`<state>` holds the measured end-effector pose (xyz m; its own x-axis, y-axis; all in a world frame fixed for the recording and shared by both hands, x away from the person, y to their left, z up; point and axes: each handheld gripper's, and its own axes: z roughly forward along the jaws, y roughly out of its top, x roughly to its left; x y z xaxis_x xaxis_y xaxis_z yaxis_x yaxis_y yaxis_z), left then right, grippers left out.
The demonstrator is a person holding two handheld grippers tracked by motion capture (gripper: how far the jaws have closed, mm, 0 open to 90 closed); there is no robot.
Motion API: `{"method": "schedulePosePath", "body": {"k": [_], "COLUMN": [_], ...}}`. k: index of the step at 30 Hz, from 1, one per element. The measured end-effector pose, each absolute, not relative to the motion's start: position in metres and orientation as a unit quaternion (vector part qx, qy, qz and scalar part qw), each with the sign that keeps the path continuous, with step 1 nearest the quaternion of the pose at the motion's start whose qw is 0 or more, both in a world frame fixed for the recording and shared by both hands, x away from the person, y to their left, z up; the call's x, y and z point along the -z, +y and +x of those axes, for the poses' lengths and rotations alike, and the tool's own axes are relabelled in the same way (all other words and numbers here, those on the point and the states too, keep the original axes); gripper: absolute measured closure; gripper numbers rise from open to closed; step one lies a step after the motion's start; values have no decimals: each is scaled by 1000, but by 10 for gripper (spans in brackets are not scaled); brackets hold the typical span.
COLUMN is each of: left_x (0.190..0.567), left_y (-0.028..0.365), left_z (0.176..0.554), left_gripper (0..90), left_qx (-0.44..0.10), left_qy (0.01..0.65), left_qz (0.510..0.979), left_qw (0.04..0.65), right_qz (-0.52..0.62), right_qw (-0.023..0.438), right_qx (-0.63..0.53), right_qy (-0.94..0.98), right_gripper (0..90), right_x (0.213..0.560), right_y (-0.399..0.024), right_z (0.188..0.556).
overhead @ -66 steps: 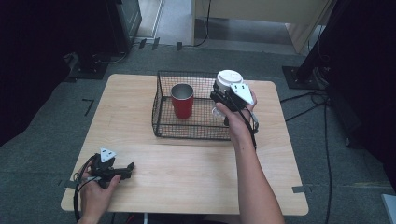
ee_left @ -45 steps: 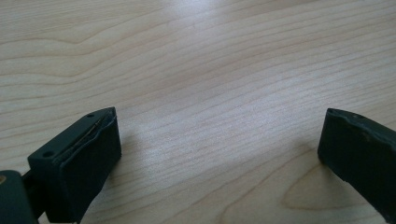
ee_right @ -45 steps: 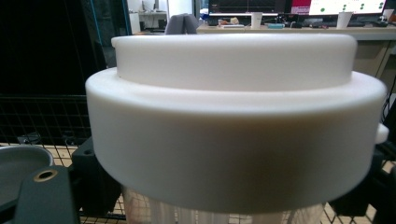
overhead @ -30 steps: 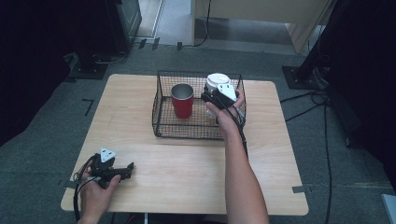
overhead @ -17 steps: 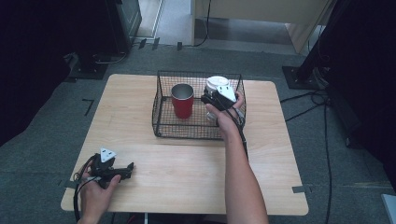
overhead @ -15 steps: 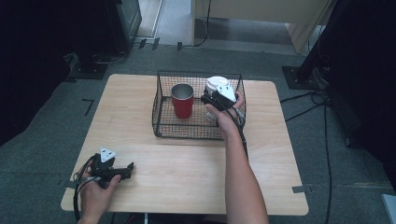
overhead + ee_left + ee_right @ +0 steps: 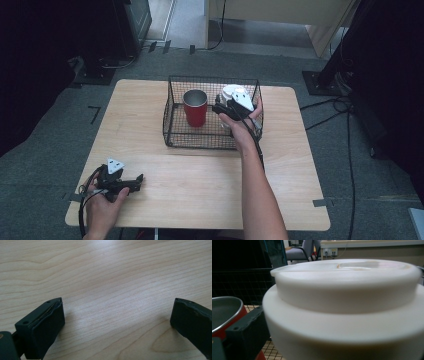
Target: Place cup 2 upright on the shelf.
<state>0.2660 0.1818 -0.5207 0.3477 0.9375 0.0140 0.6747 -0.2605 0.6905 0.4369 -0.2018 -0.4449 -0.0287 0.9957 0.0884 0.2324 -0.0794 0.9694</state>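
While the left gripper (image 7: 131, 181) lay on the table (image 7: 300, 170) near its front left corner, jaws wide with only bare wood between them in the left gripper view, the right gripper (image 7: 224, 108) reached into the basket (image 7: 172, 131). Its jaws had just been opening, and the white cup (image 7: 344, 312) stood between them, close against the camera in the right gripper view; whether the pads touched its wall could not be told. From above, the cup (image 7: 230, 91) sat in the right half of the basket, partly hidden under the gripper's grey plate. A red cup (image 7: 195, 108) stood upright in the left half, just beside the white one; its steel rim (image 7: 224, 312) showed at the lower left of the right gripper view.
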Motion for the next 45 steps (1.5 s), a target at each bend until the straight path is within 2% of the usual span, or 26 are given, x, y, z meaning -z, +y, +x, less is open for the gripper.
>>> {"method": "schedulePosePath", "body": {"k": [22, 45], "left_x": [521, 521], "left_y": [182, 182], "left_z": [266, 266], "left_gripper": [0, 0], "left_qx": [-218, -218], "left_qy": [528, 528], "left_qz": [764, 764], "left_qw": [301, 302], "right_qz": [555, 523], "right_qw": [443, 443], "right_qx": [-488, -525], "right_qy": [507, 505], "right_gripper": [0, 0], "right_x": [420, 383], "right_y": [-206, -218], "right_z": [427, 400]}}
